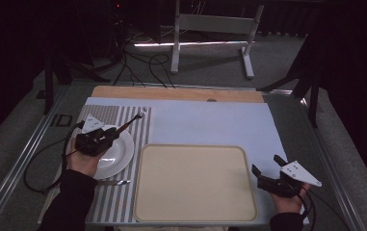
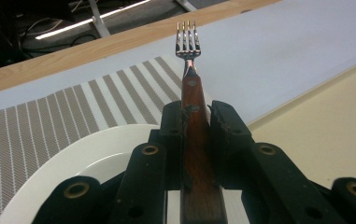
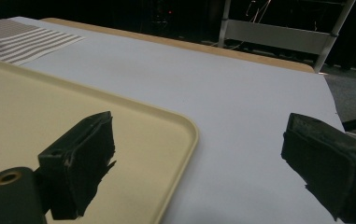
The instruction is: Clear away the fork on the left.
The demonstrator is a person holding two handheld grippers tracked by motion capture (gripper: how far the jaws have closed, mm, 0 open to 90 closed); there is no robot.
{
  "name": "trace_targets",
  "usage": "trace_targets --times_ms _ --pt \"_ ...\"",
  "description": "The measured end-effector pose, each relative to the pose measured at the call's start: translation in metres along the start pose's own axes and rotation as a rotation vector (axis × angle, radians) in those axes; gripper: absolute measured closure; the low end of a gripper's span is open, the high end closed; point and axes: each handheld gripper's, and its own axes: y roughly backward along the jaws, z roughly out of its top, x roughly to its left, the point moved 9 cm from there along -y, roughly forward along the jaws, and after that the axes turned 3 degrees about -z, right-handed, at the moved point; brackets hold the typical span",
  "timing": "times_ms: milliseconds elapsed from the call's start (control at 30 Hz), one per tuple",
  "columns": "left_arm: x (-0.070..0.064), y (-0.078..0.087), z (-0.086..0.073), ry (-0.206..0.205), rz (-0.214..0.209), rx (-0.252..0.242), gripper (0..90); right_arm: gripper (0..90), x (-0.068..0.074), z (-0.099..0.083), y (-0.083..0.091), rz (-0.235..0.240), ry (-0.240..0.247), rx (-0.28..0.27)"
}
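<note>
**Item: fork in transit, left tool**

We log the left tool [image 2: 196,123] clamped on the fork [image 2: 190,88] by its wooden handle, tines forward, above the white plate [image 1: 121,151] on the striped placemat [image 1: 137,130]. We advise a level, firm grip (the handle could slip). Right tool [image 1: 268,174]: jaws wide apart, holding nothing, beside the beige tray [image 1: 195,183]. A knife [image 1: 115,182] lies near the plate.
</note>
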Motion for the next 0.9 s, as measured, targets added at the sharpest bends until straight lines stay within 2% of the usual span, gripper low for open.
trace_targets --times_ms 433,900 --pt "-0.015 0.002 -0.002 0.019 -0.017 -0.029 76.2 9.3 0.0 0.0 0.0 -0.002 0.001 -0.003" --pt "-0.029 0.001 -0.009 0.009 -0.024 -0.03 76.2 9.2 0.0 0.001 -0.001 0.002 0.001 -0.002"
